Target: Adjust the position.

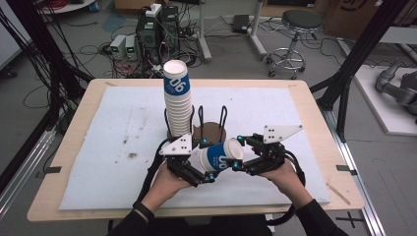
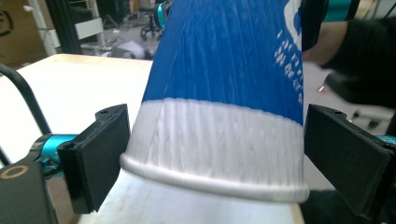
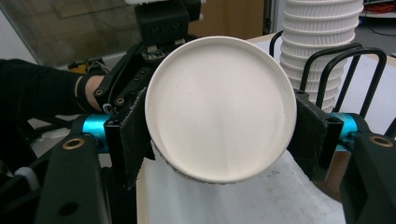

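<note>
Centrally, light wooden table [image 1: 74, 132] carries white foam mat [image 1: 128, 147]. Tall stack of white-and-blue paper cups [image 1: 178, 101] stands in black wire cup rack [image 1: 211, 123] at mat centre. 1 white-and-blue paper cup [image 1: 221, 156] held sideways above mat, between both grippers. Right gripper [image 3: 219, 140]: pads clamped on cup base end. Left gripper [image 2: 210, 154]: jaws spread wide, flanking cup rim end, pads just clear of wall.
</note>
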Demonstrator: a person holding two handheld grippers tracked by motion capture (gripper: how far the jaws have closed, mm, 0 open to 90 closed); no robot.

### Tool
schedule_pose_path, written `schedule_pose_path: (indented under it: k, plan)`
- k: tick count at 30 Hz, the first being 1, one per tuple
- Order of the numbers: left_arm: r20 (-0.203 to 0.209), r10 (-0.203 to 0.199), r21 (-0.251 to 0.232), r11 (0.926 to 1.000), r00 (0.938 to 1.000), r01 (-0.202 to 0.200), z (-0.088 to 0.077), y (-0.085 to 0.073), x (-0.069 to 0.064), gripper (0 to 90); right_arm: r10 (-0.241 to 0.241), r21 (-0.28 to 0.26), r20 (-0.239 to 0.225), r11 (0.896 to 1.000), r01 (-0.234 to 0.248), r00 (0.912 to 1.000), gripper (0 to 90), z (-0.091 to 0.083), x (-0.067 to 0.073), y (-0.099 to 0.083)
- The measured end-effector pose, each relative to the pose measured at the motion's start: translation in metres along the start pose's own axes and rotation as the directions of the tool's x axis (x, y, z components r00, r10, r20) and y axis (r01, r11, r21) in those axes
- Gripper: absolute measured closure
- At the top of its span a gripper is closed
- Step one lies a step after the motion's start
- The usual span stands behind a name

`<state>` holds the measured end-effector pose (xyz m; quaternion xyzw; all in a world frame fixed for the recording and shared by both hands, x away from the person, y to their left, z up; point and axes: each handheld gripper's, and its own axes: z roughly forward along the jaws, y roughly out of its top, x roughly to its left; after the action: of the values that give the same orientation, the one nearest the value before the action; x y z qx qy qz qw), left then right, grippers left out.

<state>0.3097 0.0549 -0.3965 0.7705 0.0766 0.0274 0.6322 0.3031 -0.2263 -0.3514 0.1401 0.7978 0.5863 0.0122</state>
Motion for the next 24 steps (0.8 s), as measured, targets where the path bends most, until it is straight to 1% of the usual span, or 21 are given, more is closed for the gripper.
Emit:
schedule_pose_path:
  k: [2,4,5,7,8,10,13,14,16,18,19,20,21,22,23,24]
  plan:
    - [0.008,-0.004,0.000,1.0000,1.0000,0.004,0.001,-0.001,0.002,8.9,-0.003,-0.002,-0.001,1.000,0.003,1.0000,30.0,0.000,0.000,0.000]
    - [0.004,-0.007,0.002,1.0000,1.0000,0.007,0.002,-0.001,0.002,9.0,-0.004,-0.017,-0.012,1.000,0.004,0.9999,30.0,0.000,0.000,0.000]
    - [-0.005,-0.012,0.014,0.9998,0.9999,0.012,0.003,-0.002,0.003,9.0,-0.002,-0.021,-0.010,1.000,0.002,0.9999,30.0,0.000,0.001,0.001]
    - [0.011,-0.017,0.013,0.9998,0.9998,0.017,0.003,-0.002,0.004,12.3,-0.001,-0.026,-0.012,1.000,0.001,0.9999,30.0,0.000,0.000,0.001]
    - [0.011,-0.008,0.011,0.9999,0.9999,0.007,0.002,-0.001,0.003,15.9,-0.004,-0.026,-0.009,1.000,0.004,0.9999,30.1,0.000,0.000,0.001]
    - [0.007,0.000,0.010,0.9999,1.0000,0.000,0.000,0.000,0.002,17.3,-0.002,-0.029,-0.015,1.000,0.001,0.9999,30.1,-0.001,-0.001,0.001]
    - [0.007,0.013,0.042,0.9990,0.9999,-0.014,-0.003,0.004,0.002,18.6,-0.008,-0.025,-0.022,1.000,0.007,0.9997,29.8,-0.001,-0.001,0.000]
    - [0.007,0.018,0.052,0.9985,0.9998,-0.018,-0.004,0.006,0.002,18.8,-0.002,-0.016,-0.021,1.000,0.002,0.9998,29.5,-0.001,0.000,0.000]
    - [0.007,0.022,0.080,0.9965,0.9997,-0.022,-0.007,0.010,0.002,19.2,-0.009,-0.001,-0.018,1.000,0.009,0.9998,27.9,0.000,-0.001,-0.001]
    - [0.003,0.050,0.139,0.9890,0.9987,-0.050,-0.010,0.015,0.002,19.8,-0.012,0.023,-0.008,1.000,0.012,0.9999,22.3,-0.001,-0.002,-0.001]
    - [0.000,0.054,0.158,0.9861,0.9985,-0.053,-0.011,0.016,0.002,20.1,-0.012,0.043,0.000,0.999,0.012,0.9999,21.4,-0.001,-0.002,0.000]
    - [0.000,0.064,0.182,0.9813,0.9980,-0.063,-0.011,0.018,0.002,20.1,-0.022,0.056,0.003,0.998,0.022,0.9997,21.4,-0.001,-0.002,0.001]
    - [0.000,0.078,0.214,0.9738,0.9969,-0.076,-0.012,0.021,0.001,20.4,-0.041,0.075,0.010,0.996,0.040,0.9991,21.4,-0.002,-0.002,0.002]
    - [-0.005,0.099,0.250,0.9635,0.9950,-0.095,-0.012,0.022,0.001,20.4,-0.064,0.100,0.017,0.993,0.061,0.9978,21.4,-0.002,-0.001,0.003]
    - [-0.007,0.121,0.299,0.9475,0.9926,-0.114,-0.011,0.024,-0.001,20.5,-0.086,0.126,0.030,0.989,0.081,0.9959,21.4,-0.001,0.001,0.005]
    - [-0.005,0.133,0.326,0.9373,0.9911,-0.124,-0.010,0.025,-0.001,20.5,-0.116,0.161,0.040,0.981,0.108,0.9924,21.4,-0.001,0.003,0.006]
